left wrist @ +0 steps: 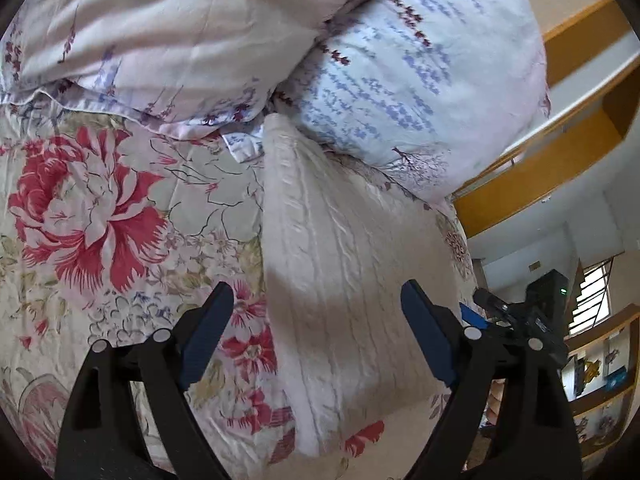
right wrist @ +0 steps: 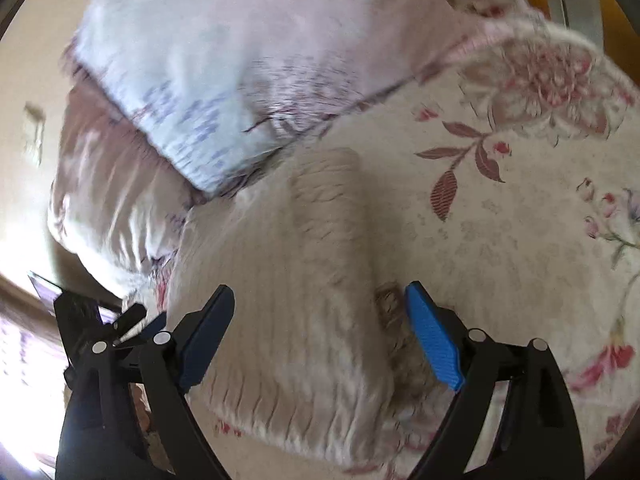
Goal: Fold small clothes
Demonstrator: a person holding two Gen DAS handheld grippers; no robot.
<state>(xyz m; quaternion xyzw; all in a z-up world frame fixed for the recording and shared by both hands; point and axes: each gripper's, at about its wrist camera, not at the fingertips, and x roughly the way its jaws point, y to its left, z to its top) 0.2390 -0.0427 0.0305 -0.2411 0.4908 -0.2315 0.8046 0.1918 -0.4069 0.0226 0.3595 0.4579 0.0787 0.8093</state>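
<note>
A cream cable-knit garment (left wrist: 344, 280) lies folded on the floral bedspread (left wrist: 100, 208), its far end tucked against a pillow. My left gripper (left wrist: 318, 312) is open and empty, hovering above the garment's near half. In the right wrist view the same garment (right wrist: 288, 292) lies below my right gripper (right wrist: 320, 316), which is open and empty above it. That view is motion-blurred. The other gripper (left wrist: 520, 316) shows at the right edge of the left wrist view and at the left edge of the right wrist view (right wrist: 92, 320).
A lavender-print pillow (left wrist: 420, 80) and a pink duvet (left wrist: 168, 28) are piled at the head of the bed. The pillow also shows in the right wrist view (right wrist: 224, 64). Wooden shelving (left wrist: 560, 152) stands beyond the bed's right edge.
</note>
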